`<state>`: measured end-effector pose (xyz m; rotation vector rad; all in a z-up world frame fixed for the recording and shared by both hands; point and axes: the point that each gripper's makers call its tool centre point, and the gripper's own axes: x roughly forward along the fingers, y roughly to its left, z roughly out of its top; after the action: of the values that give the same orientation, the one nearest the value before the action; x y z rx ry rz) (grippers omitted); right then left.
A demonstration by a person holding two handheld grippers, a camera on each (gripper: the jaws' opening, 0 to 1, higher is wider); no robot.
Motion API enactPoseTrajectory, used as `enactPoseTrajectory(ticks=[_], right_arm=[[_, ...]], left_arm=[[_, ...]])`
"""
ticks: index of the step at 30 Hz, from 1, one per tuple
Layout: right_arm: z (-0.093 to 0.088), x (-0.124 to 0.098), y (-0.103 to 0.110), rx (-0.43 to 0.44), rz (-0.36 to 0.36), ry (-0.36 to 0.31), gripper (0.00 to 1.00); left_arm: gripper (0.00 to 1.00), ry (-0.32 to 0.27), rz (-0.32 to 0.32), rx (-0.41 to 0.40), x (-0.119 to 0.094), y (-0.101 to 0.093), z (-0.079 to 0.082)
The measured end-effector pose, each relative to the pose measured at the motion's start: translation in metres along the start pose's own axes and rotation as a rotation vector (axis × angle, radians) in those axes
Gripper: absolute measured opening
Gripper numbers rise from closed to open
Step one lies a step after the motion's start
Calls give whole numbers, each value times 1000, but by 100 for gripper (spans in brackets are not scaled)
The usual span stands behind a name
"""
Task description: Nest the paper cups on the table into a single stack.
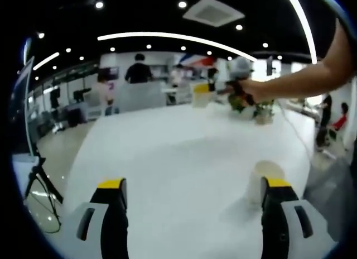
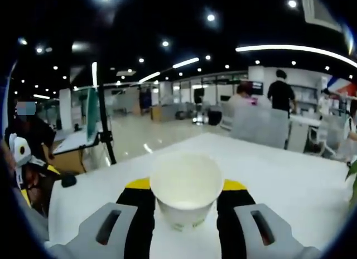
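No stack shows yet: the right gripper point(image 2: 186, 206) clamps one cup point(image 2: 186, 187) above the table point(image 2: 290, 175), while the left gripper point(image 1: 195, 198) gapes, a second cup point(image 1: 264, 180) standing beside its right jaw.

Recessed spotlights and long curved strip lights point(image 1: 184, 37) glow on the dark ceiling; the glossy white surface point(image 1: 178, 158) beneath them glares softly. Everything looks blurred, bending strongly toward the edges.
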<state>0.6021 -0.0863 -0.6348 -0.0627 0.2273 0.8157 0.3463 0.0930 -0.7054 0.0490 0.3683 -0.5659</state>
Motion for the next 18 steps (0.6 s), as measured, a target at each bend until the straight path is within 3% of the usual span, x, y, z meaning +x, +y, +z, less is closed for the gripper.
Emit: enactPoseTrajectory(ticks=[18], right_arm=[[10, -34, 53, -45, 55, -11, 41]], left_arm=[[98, 18, -40, -17, -9, -14, 0]])
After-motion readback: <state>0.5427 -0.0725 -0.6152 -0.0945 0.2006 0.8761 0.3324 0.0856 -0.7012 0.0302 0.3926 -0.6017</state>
